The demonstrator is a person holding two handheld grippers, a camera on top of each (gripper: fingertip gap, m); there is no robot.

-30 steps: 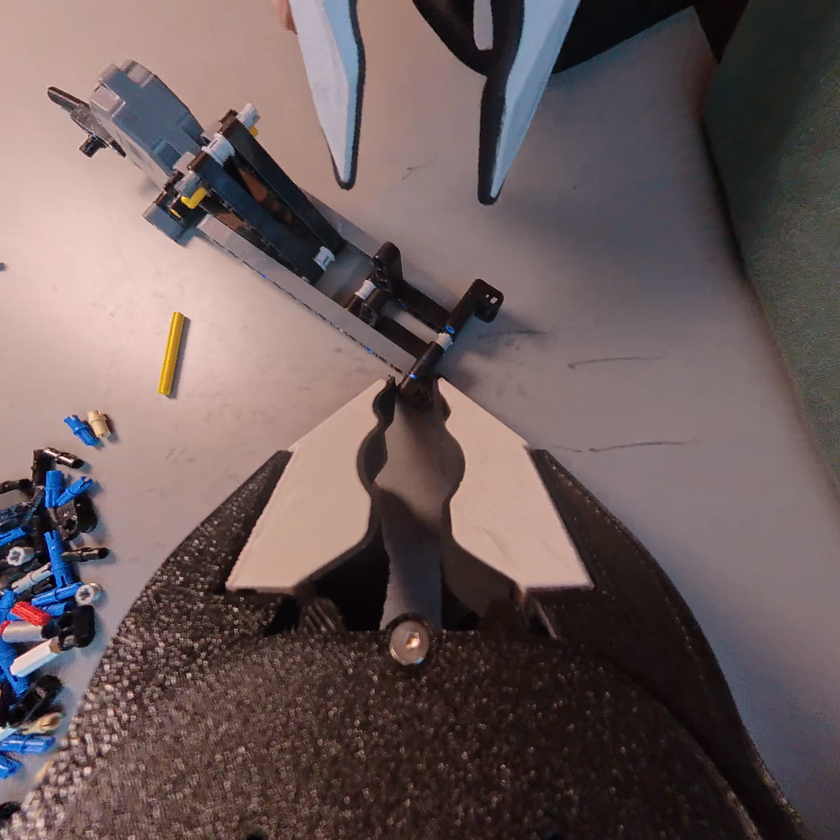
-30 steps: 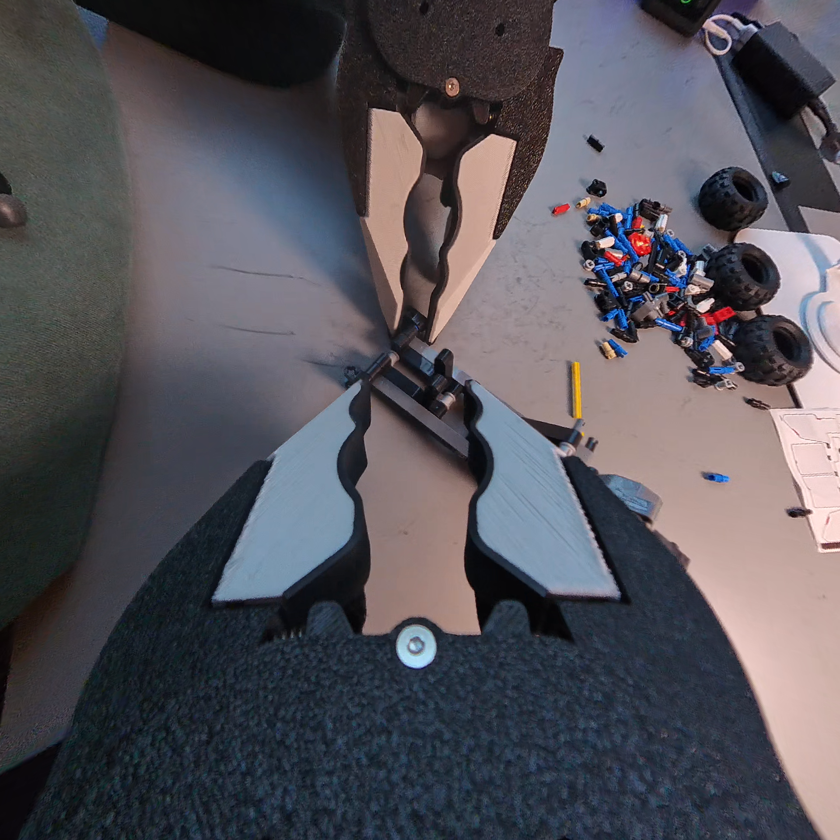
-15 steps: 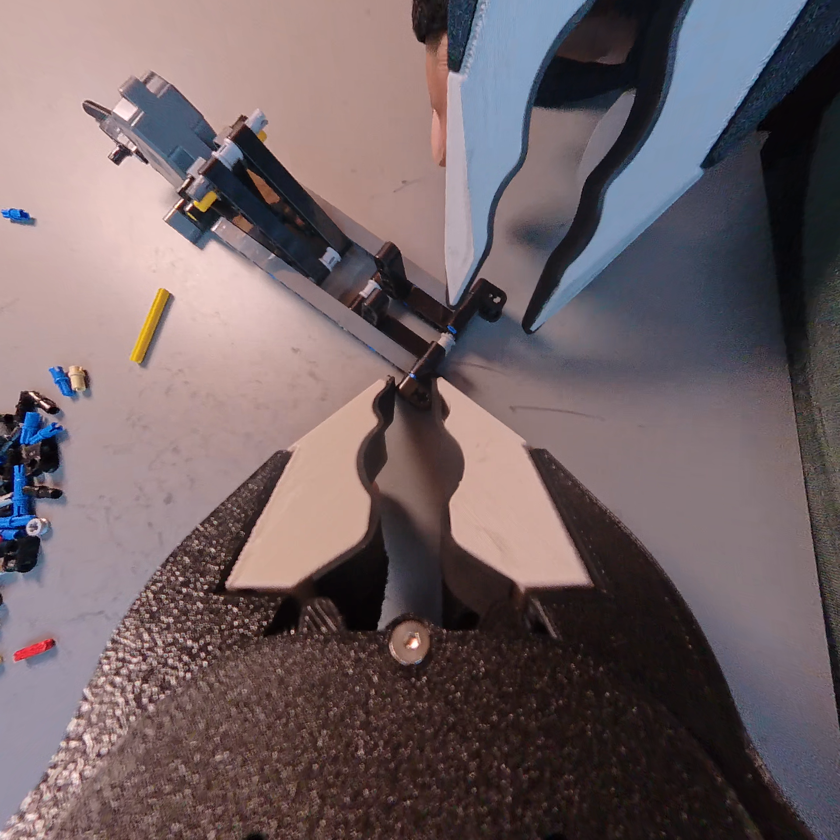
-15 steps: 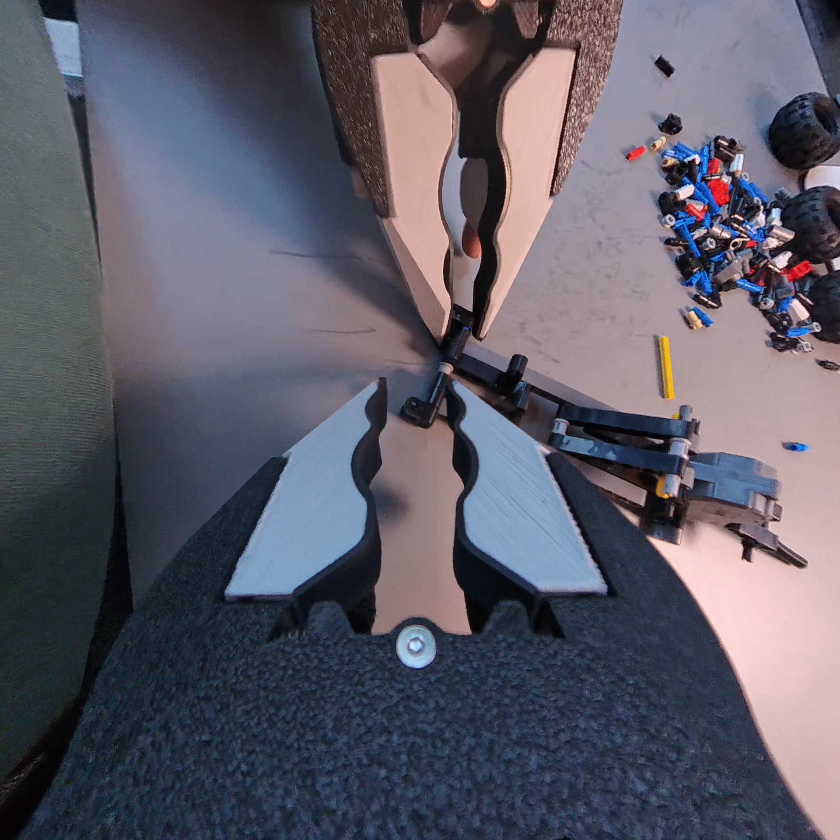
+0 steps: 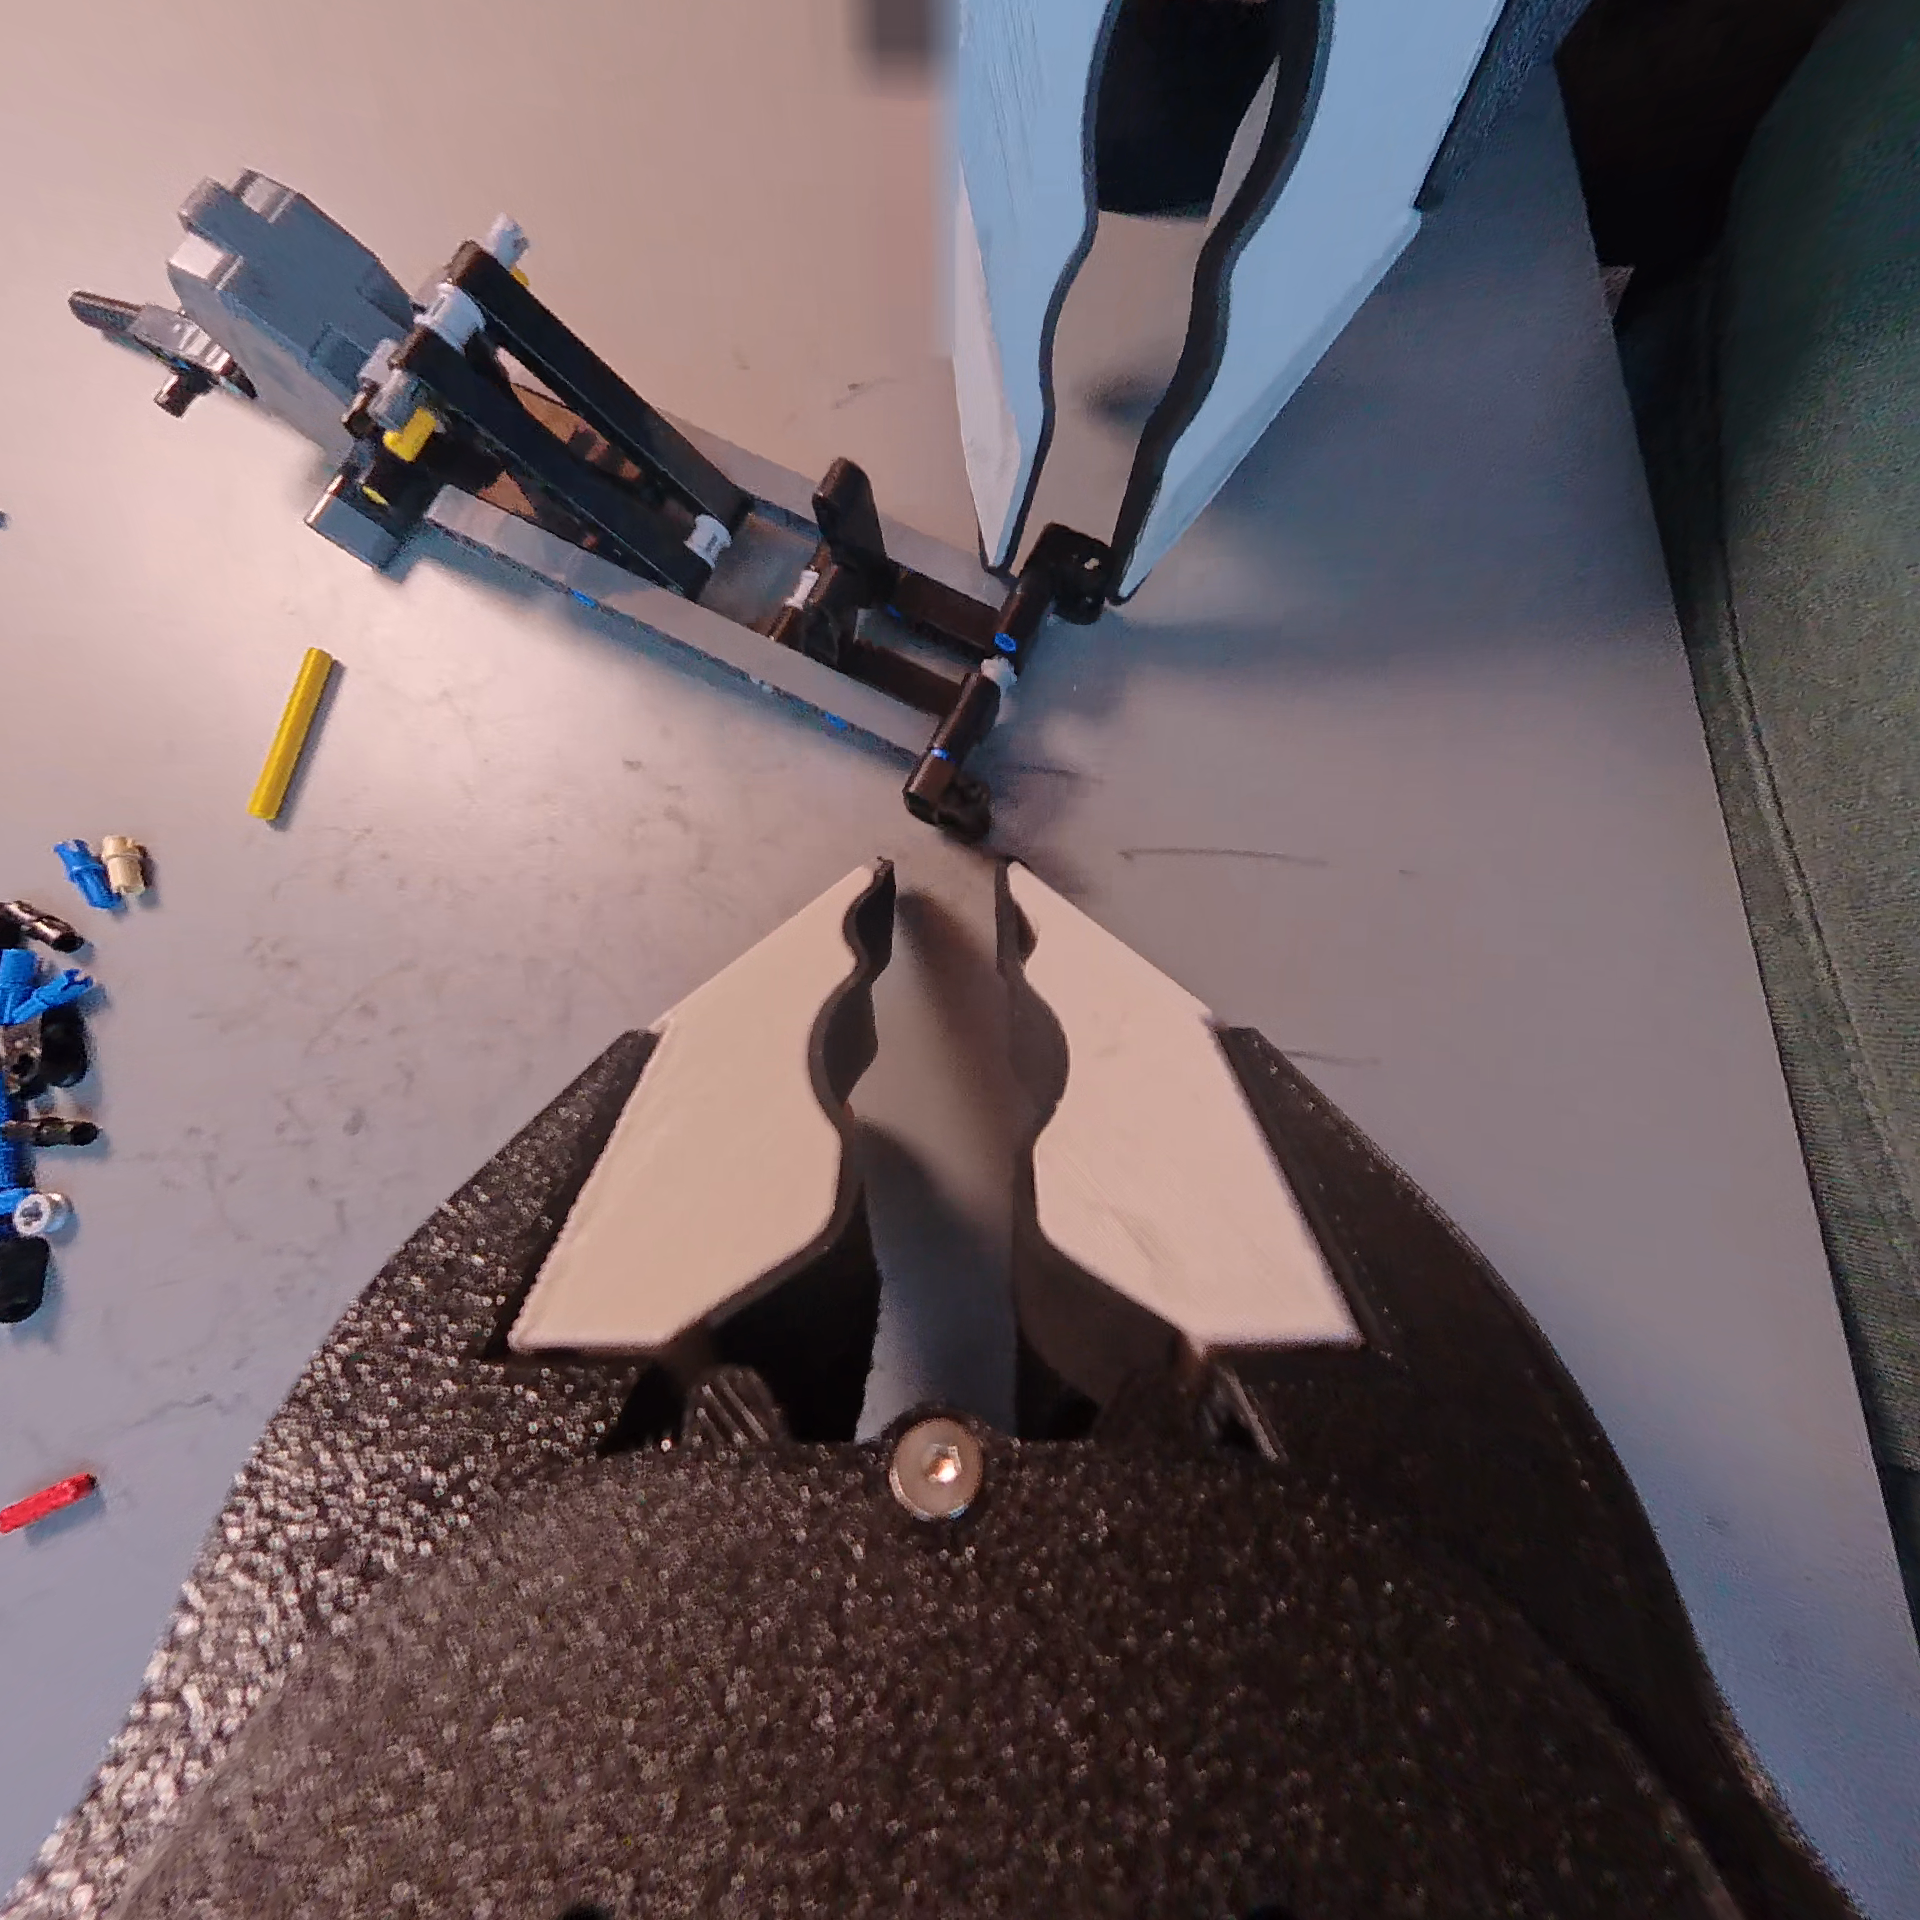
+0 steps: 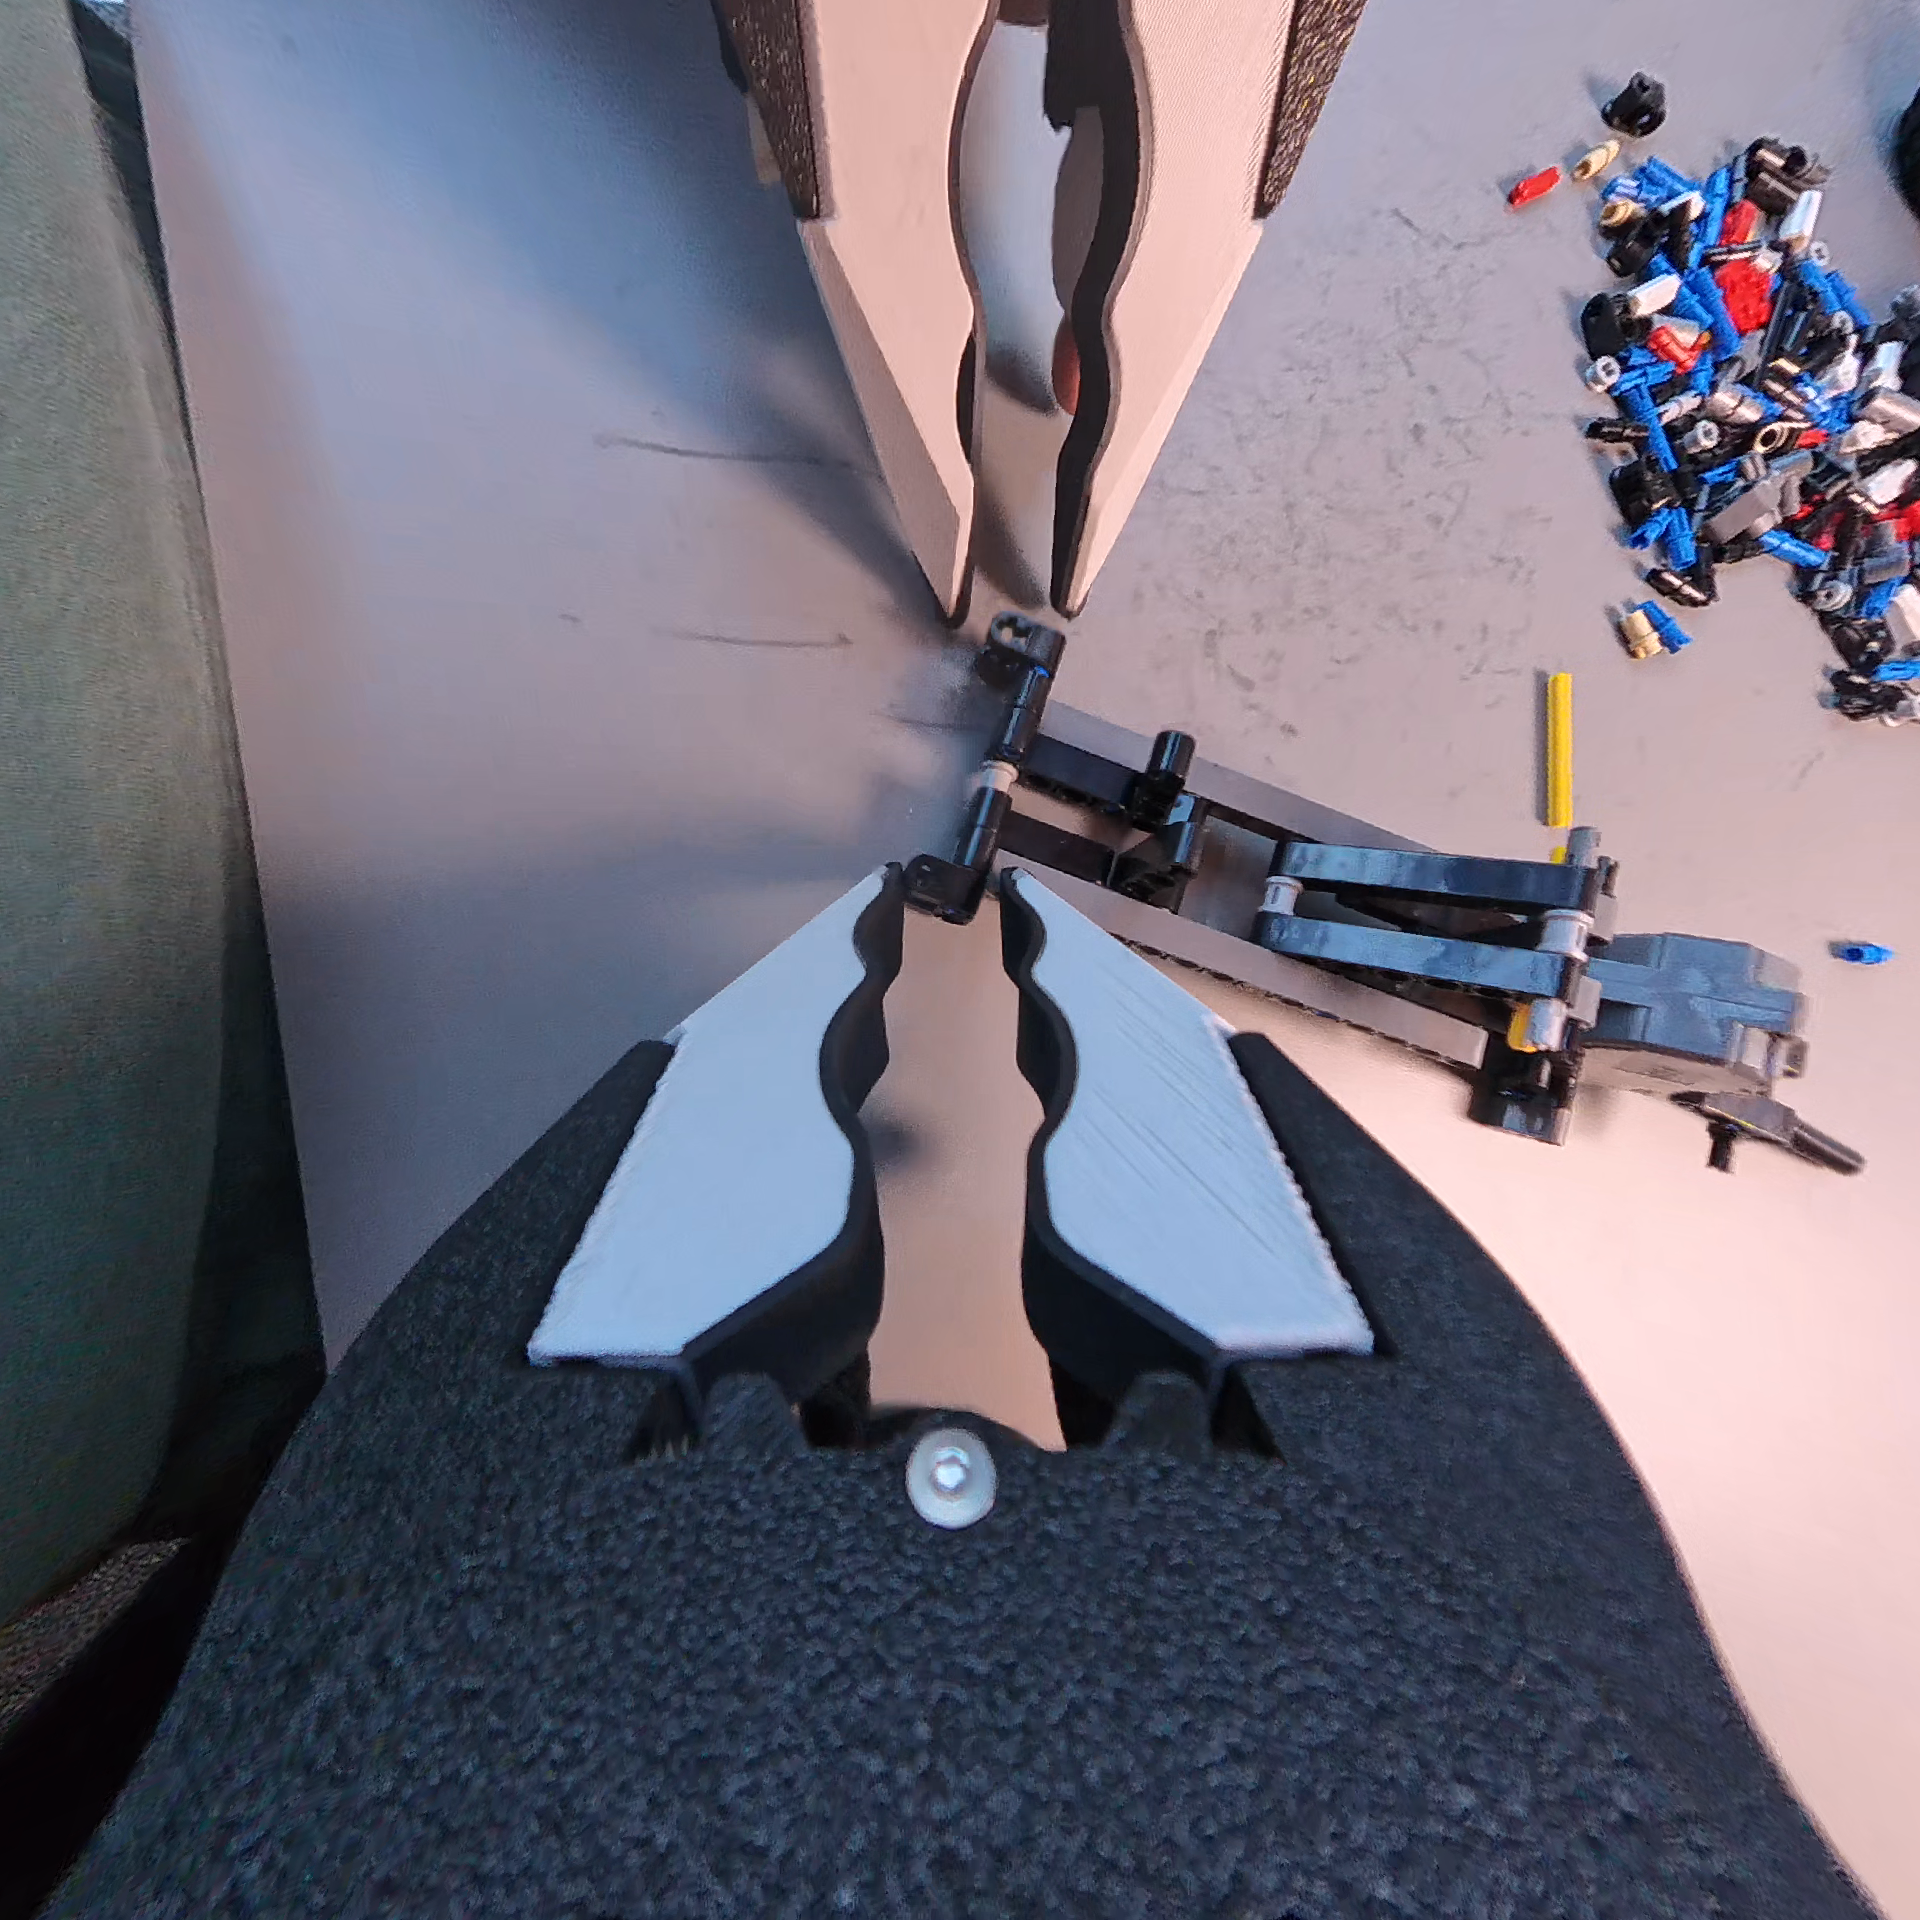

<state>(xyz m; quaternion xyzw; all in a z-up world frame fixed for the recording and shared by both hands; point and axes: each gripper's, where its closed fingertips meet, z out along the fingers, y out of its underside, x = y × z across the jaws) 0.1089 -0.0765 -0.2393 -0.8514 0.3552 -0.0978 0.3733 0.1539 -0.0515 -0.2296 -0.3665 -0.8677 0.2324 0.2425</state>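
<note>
Grey tabletop (image 5: 1351, 1039) fills both views, with a dull green cushion (image 5: 1829, 727) along its edge. On it lies a long black and grey brick frame (image 5: 582, 457), its grey block end (image 6: 1683, 997) far from the grippers and a black cross rod (image 6: 997, 790) at the near end.

Left gripper (image 5: 940, 873) hovers just short of one rod end (image 5: 945, 800); its jaws stand a little apart with nothing between them, not touching the rod as far as can be seen. Right gripper (image 6: 948, 883) has its jaws apart on either side of the other rod end (image 6: 940, 883); whether they press on it cannot be told.

Beyond the frame lies a yellow axle (image 6: 1558, 748) alone on the table. Farther right in the right view sits a heap of small parts (image 6: 1766, 364) in blue, black, red and white. A lone blue pin (image 6: 1860, 951) lies near the block end.
</note>
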